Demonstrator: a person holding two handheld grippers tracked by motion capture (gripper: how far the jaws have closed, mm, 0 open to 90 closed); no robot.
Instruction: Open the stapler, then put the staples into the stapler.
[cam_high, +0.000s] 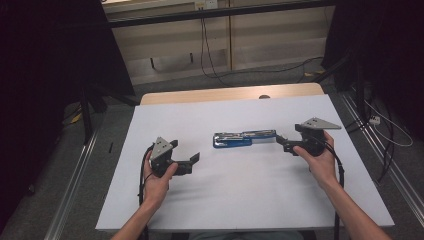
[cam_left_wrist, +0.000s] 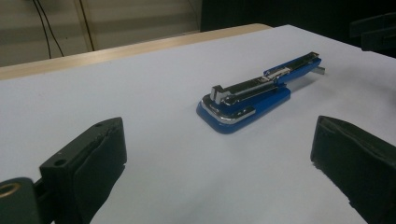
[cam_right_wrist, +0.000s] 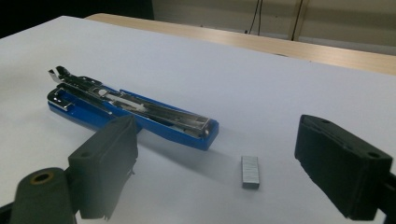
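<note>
A white desk (cam_high: 240, 190) sits on a grey floor, with a wooden strip along its far edge and cables trailing along the wall behind. My left gripper (cam_high: 192, 161) rests low on the desk at about eight o'clock from the middle, pointing toward three o'clock, its jaws spread wide with nothing between them. My right gripper (cam_high: 281, 141) comes in from three o'clock, pointing toward nine, its jaws also wide apart and gripping nothing. The blue stapler (cam_high: 243, 138) lies flat near the desk's centre, swung open with its metal staple channel exposed, just beside my right jaws. In the right gripper view a small grey block of staples (cam_right_wrist: 250, 171) lies on the desk between those jaws, untouched.
</note>
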